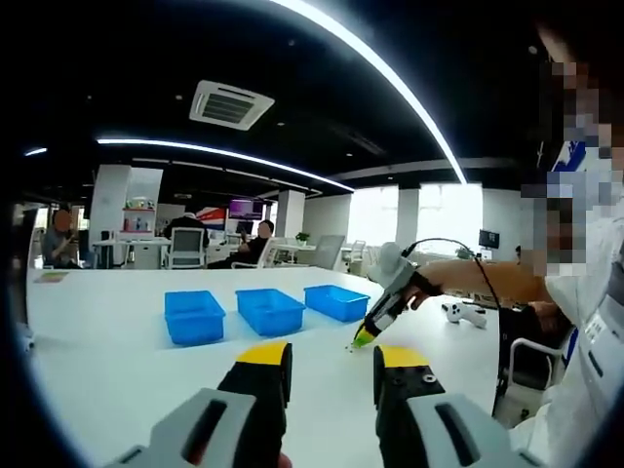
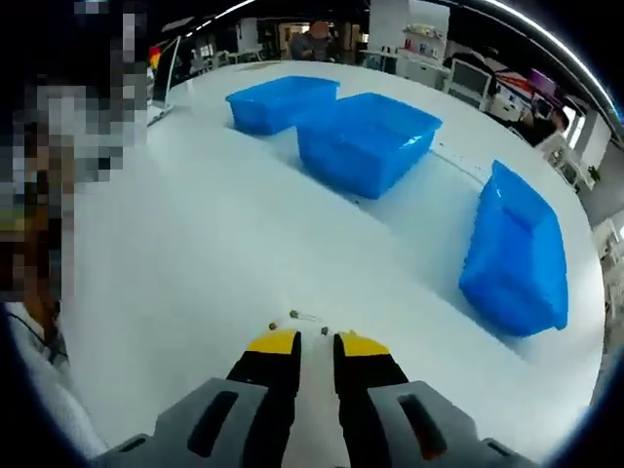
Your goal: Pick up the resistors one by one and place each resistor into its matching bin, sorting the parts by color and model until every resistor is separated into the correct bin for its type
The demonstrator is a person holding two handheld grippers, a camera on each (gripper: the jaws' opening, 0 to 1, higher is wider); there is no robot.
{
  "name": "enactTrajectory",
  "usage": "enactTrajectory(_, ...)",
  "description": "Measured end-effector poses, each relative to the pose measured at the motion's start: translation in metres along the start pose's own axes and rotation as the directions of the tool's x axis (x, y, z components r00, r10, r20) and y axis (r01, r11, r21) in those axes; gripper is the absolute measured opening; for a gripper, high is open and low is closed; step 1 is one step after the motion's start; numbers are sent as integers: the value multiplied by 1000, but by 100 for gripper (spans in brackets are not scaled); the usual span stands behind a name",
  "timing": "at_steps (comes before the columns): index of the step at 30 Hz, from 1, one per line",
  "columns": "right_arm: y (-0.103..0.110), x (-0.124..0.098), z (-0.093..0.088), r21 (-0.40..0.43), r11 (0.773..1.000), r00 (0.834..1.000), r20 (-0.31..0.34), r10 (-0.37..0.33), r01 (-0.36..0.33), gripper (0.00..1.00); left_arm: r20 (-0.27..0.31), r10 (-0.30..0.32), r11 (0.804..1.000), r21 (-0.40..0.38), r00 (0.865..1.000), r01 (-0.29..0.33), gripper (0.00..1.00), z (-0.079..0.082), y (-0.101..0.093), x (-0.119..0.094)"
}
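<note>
**Right gripper lowered over the resistors, three blue bins waiting**

In the left gripper view, the left gripper (image 1: 331, 359), grey-bodied with black jaws tipped in yellow, is held above the broad white table (image 1: 107, 370) with its jaws parted and nothing between them. Beyond it, three shallow blue plastic bins stand in a row on the table: the left bin (image 1: 194, 316), the middle bin (image 1: 269, 310) and the right bin (image 1: 336, 301), each set apart from its neighbour. To the right of the bins, the right gripper (image 1: 362, 338) comes in, held in a person's hand (image 1: 421, 289), its yellow-green tip pointing down and close to the table top; a black cable loops up from it.

In the right gripper view, the right gripper's yellow-tipped jaws stand a narrow gap apart, gripping nothing. Just beyond the tips, a few small resistors (image 2: 304, 316) lie loose on the white surface, near one another; their colours and bands are too small to tell. The three bins lie farther off across the table, well apart from the resistors. Office desks, chairs and seated people fill the far background of the left gripper view.
</note>
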State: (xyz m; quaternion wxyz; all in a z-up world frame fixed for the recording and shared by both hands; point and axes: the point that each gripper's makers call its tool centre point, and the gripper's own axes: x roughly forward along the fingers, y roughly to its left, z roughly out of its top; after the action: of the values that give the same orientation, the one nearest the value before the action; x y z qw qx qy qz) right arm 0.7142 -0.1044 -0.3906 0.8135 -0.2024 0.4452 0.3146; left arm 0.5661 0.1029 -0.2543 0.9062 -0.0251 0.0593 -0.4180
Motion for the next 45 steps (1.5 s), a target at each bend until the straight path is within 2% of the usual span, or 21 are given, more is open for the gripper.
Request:
enactTrajectory(6,-1,5,5,-17,1000,999,-53,6,-7,12,5,11,1000,-4,1000,-11,35,1,6,-3)
enactTrajectory(7,3,4,4,-14,1000,998,-62,11,-12,10,6,10,1000,-5,1000,-10,35,1,6,-3)
enactTrajectory(8,-4,5,3,-14,1000,997,-76,-10,9,3,5,9,1000,-5,1000,-9,35,1,6,-3)
enactTrajectory(9,-6,6,4,0,1000,996,-85,5,-5,3,4,8,1000,-5,1000,-8,35,1,5,-3)
enactTrajectory(13,-7,5,3,36,999,998,-66,23,-20,3,12,12,1000,-1,1000,-12,35,4,6,-6)
enactTrajectory(15,-5,3,2,11,999,997,-59,42,-42,3,14,14,1000,-2,1000,-14,35,4,7,-6)
enactTrajectory(16,-7,1,7,42,999,999,-17,33,-33,3,13,14,1000,-2,1000,-14,35,4,7,-6)
enactTrajectory(17,-5,-2,8,74,996,999,-3,44,-43,3,11,14,1000,-3,1000,-14,35,3,7,-5)
enactTrajectory(19,-7,-8,8,52,998,999,26,45,-46,4,8,10,1000,-3,1000,-10,35,2,6,-4)
enactTrajectory(21,-6,-17,0,1,999,998,12,54,-54,5,7,7,1000,-3,1000,-7,35,2,5,-4)
enactTrajectory(23,-7,-24,-2,-33,998,998,12,61,-61,15,6,5,1000,-3,1000,-5,35,1,5,-3)
enactTrajectory(25,-8,-37,-16,-35,997,997,-27,67,-68,17,4,4,1000,-2,1000,-4,35,1,4,-3)
enactTrajectory(29,-13,-60,-52,-151,982,984,-156,86,-110,18,3,3,1000,-4,1000,-3,35,0,4,-2)
enactTrajectory(30,-11,-63,-59,-174,978,982,-172,82,-112,18,2,2,1000,-4,1000,-2,35,0,3,-2)
enactTrajectory(32,-8,-73,-83,-271,950,966,-243,90,-157,18,-2,-2,1000,-4,1000,2,35,-1,2,0)
enactTrajectory(35,-11,-84,-109,-377,904,947,-311,79,-200,18,-4,-5,1000,-4,1000,5,35,-3,1,1)
enactTrajectory(37,-16,-89,-120,-417,885,944,-321,69,-206,19,-5,-4,1000,-4,1000,4,35,-3,1,1)
enactTrajectory(40,-20,-92,-129,-432,876,939,-338,65,-216,19,-9,-3,1000,-4,1000,3,35,-5,0,2)
enactTrajectory(45,-24,-83,-133,-429,876,936,-345,66,-220,19,-14,-5,1000,-5,1000,5,35,-6,0,3)
